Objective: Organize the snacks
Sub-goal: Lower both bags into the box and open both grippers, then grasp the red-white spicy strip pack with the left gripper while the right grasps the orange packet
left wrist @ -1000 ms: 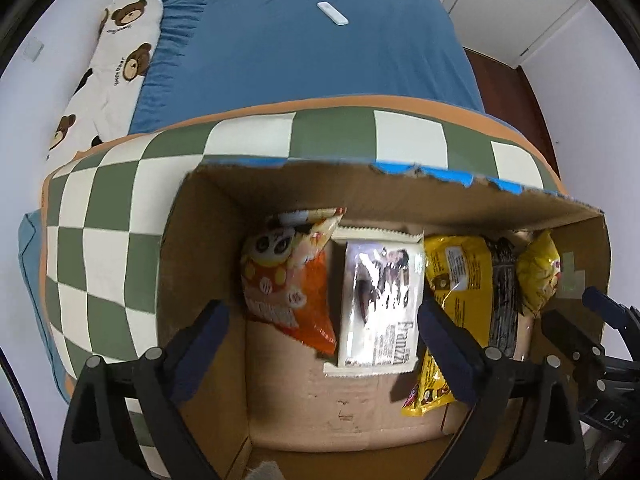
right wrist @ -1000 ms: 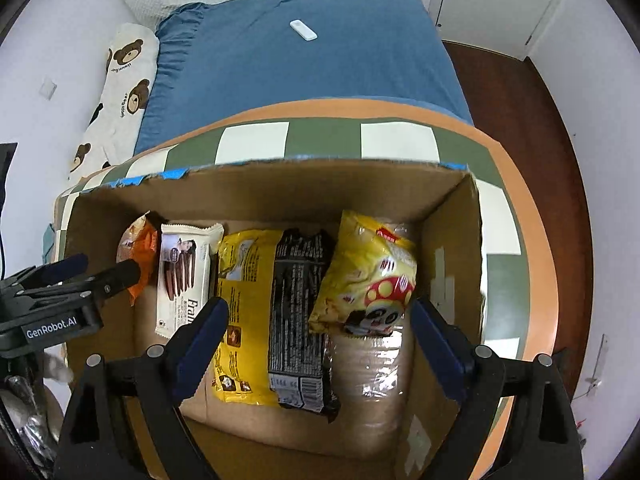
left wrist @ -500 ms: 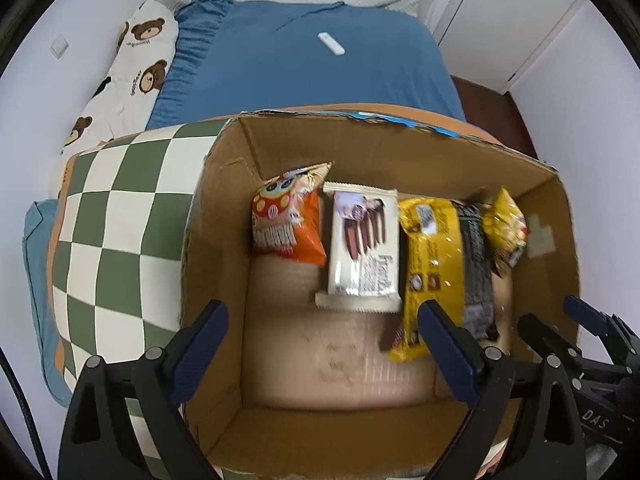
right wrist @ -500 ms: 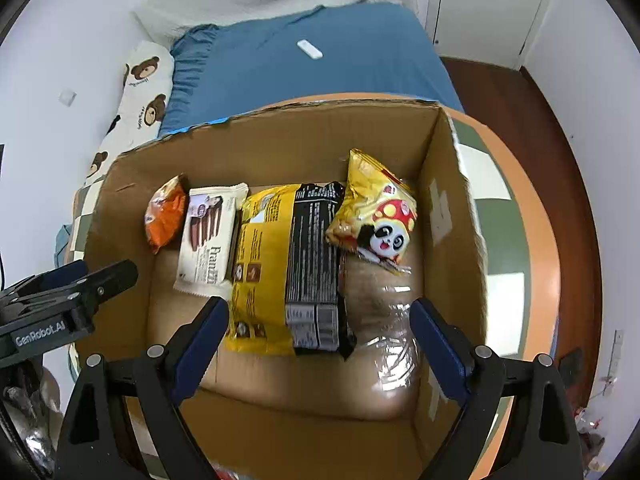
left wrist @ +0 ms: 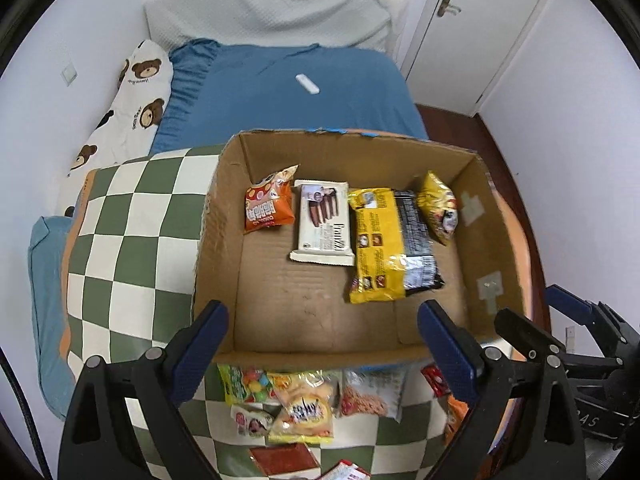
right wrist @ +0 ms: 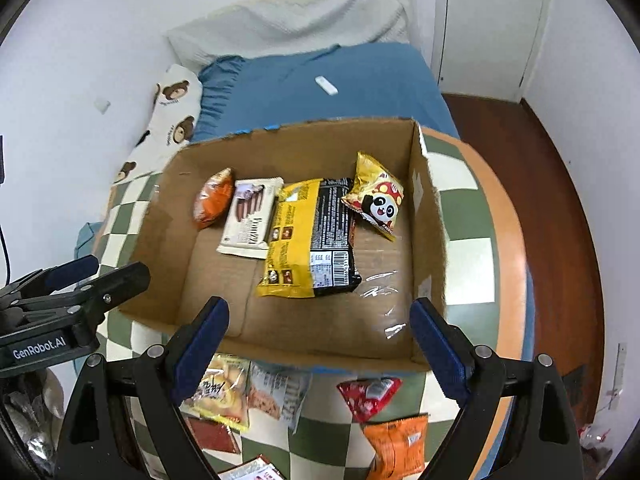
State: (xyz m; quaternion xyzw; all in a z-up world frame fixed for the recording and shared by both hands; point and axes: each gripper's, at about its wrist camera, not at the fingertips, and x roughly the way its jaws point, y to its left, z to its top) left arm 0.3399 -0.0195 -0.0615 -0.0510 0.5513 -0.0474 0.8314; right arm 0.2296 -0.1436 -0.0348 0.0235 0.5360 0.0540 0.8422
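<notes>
1. Left gripper (left wrist: 322, 336) and right gripper (right wrist: 318, 332): jaws wide, empty.
2. Brown cardboard box (left wrist: 224, 240) holds four snack packets along its far wall.
3. Loose snack packets (left wrist: 304, 404) near the box are partly hidden behind gripper fingers.
4. Yellow panda bag (left wrist: 438, 208) is half hidden behind the yellow-and-black packet (left wrist: 390, 240).

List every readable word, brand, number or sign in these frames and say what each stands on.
"GenRobot.AI": body of the left gripper.
"Franzzi": white biscuit pack in the cardboard box.
"AS", partly cut off: right gripper body.
Orange bag, yellow-black pack, barcode digits, loose snacks: unreadable.
</notes>
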